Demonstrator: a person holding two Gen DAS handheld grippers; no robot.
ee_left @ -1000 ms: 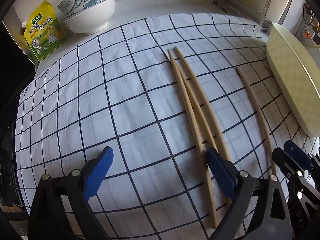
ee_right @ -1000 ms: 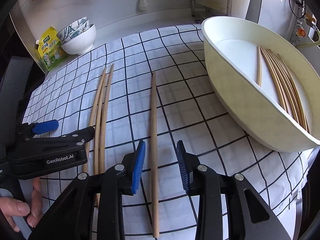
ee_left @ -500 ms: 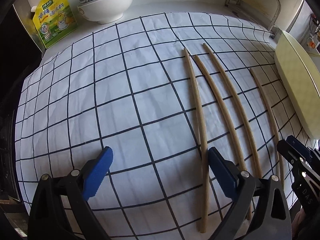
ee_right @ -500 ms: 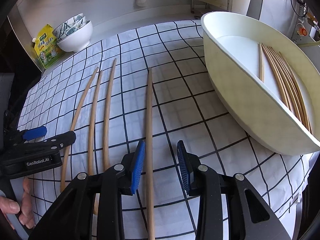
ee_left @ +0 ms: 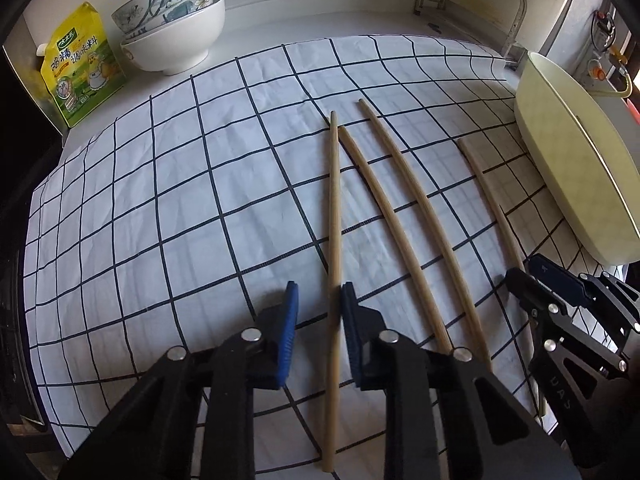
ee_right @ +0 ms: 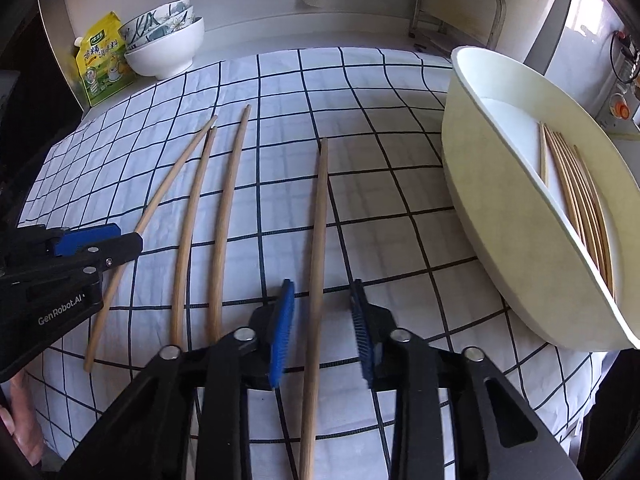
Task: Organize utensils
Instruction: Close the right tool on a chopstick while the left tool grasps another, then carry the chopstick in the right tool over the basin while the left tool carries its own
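Left wrist view: the left gripper [ee_left: 316, 312], wide apart a second ago, is closing around the leftmost chopstick [ee_left: 334, 216] on the checked cloth [ee_left: 160, 200], its right pad touching; right wrist view: the right gripper [ee_right: 320, 320] is narrowing around the single chopstick [ee_right: 318, 240] beside the tub [ee_right: 500, 216], pads not pressing.

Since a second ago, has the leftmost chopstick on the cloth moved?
Yes. The leftmost chopstick swung its near end left across the checked cloth, away from the next chopstick.
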